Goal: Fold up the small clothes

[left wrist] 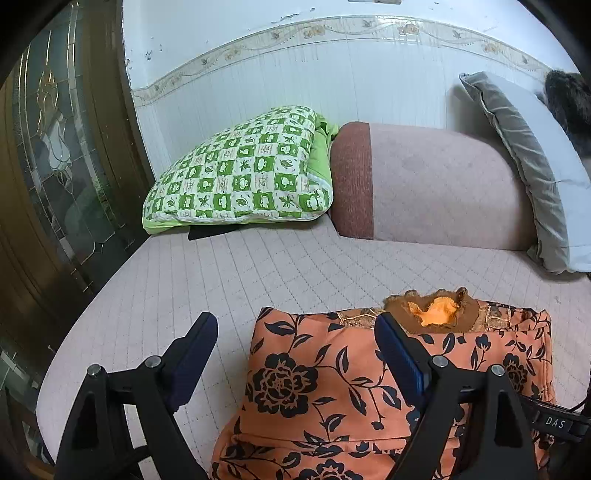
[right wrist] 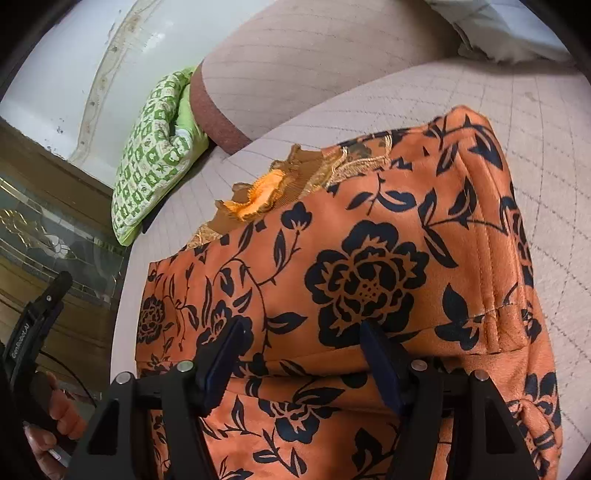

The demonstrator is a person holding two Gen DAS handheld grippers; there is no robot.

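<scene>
Orange garment (right wrist: 369,266) looks soft, light; grip a folded edge; both grippers' jaws are released, empty

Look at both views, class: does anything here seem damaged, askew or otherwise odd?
Yes. The wall above the tile border shows chipped, flaking paint, mostly at its left edge. The orange floral garment is folded into a bundle, but its ruffled collar pokes out untidily at the far end. Nothing is spilled.
</scene>
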